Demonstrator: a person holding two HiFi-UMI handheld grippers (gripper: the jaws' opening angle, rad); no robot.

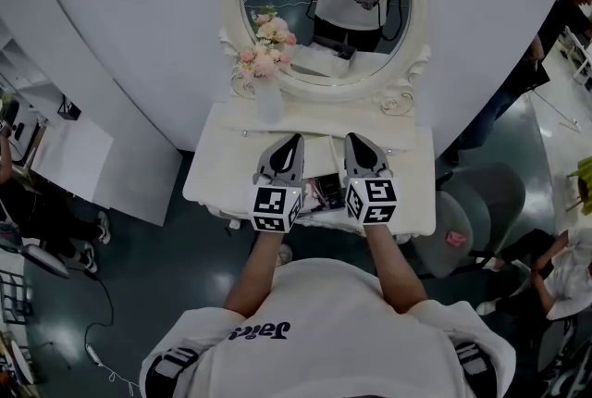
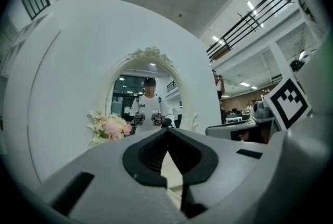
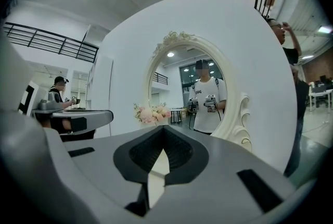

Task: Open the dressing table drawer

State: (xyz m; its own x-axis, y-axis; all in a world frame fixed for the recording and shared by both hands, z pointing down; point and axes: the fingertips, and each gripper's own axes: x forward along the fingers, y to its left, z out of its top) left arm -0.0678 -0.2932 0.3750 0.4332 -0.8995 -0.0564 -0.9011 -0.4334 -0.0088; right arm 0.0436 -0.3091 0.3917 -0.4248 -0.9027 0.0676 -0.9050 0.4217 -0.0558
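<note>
A white dressing table [image 1: 222,167] with an oval mirror [image 1: 326,12] stands against a curved white wall. Both grippers hover level above its front, pointing at the mirror. My left gripper [image 1: 294,141] has its jaws closed tip to tip with nothing between them [image 2: 167,135]. So does my right gripper [image 1: 353,139], beside it to the right [image 3: 163,138]. Between the two, a patch of dark and coloured items [image 1: 324,192] shows below them, seemingly inside a pulled-out drawer; its front is hidden by the grippers and my arms.
Pink flowers [image 1: 266,49] in a white vase [image 1: 268,102] stand at the table's back left, before the mirror. A grey chair [image 1: 476,206] sits right of the table. White partition panels [image 1: 83,155] stand at the left. People stand at the right [image 1: 555,26].
</note>
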